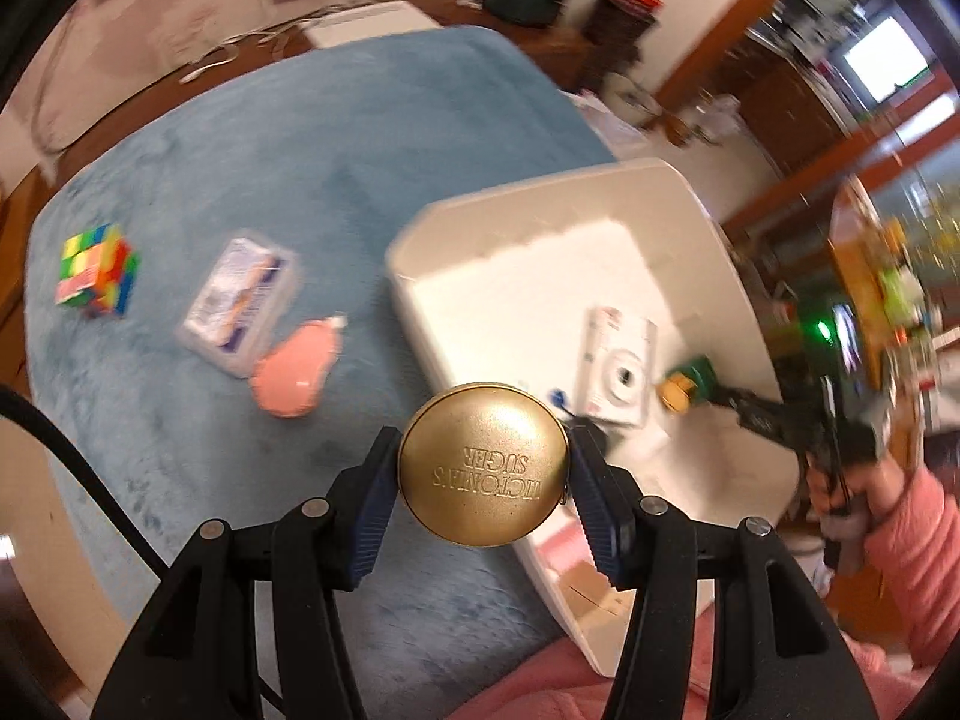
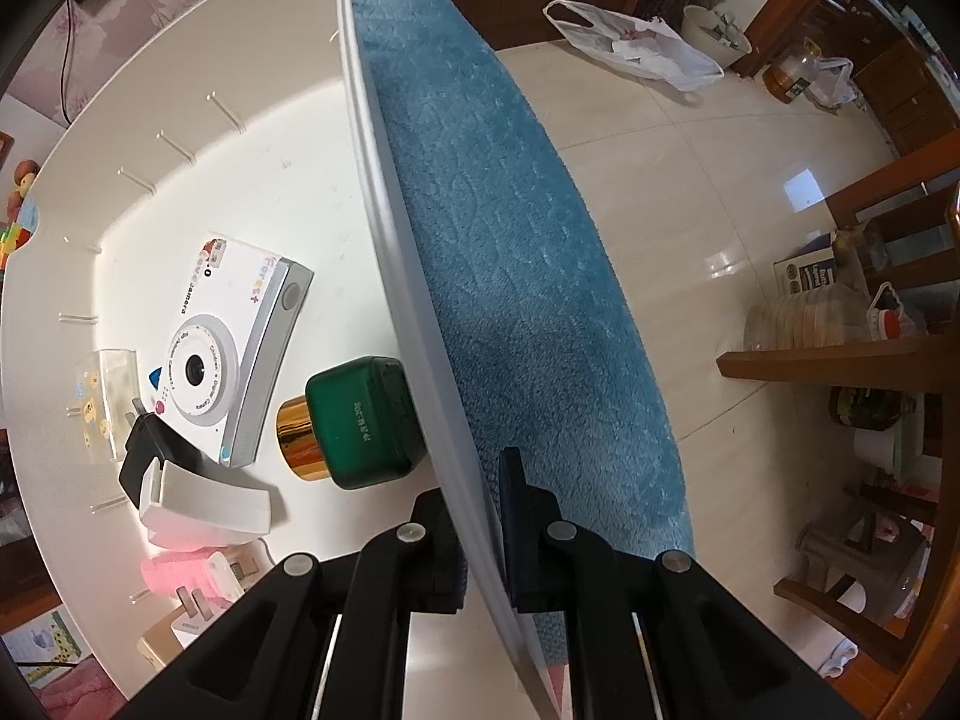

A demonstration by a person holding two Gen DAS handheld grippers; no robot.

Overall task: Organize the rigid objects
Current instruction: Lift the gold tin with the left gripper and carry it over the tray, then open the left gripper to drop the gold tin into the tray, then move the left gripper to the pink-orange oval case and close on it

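My left gripper (image 1: 483, 468) is shut on a round gold tin (image 1: 483, 465) and holds it above the near left edge of the white bin (image 1: 540, 210). My right gripper (image 2: 480, 516) is shut on the bin's right wall (image 2: 384, 192); it also shows in the left wrist view (image 1: 750, 405). Inside the bin lie a white toy camera (image 2: 240, 348), a green bottle with a gold cap (image 2: 360, 420), a white charger (image 2: 204, 510) and a black plug (image 2: 147, 450). On the blue mat (image 1: 240, 150) lie a Rubik's cube (image 1: 96, 270), a clear plastic box (image 1: 240, 300) and a pink object (image 1: 297, 369).
The mat covers a table, with a wooden cabinet (image 1: 480, 18) behind it. To the right are a tiled floor (image 2: 690, 192), a plastic bag (image 2: 630, 42), wooden shelves (image 2: 840, 354) and chairs. A pink sleeve (image 1: 918, 540) is at the lower right.
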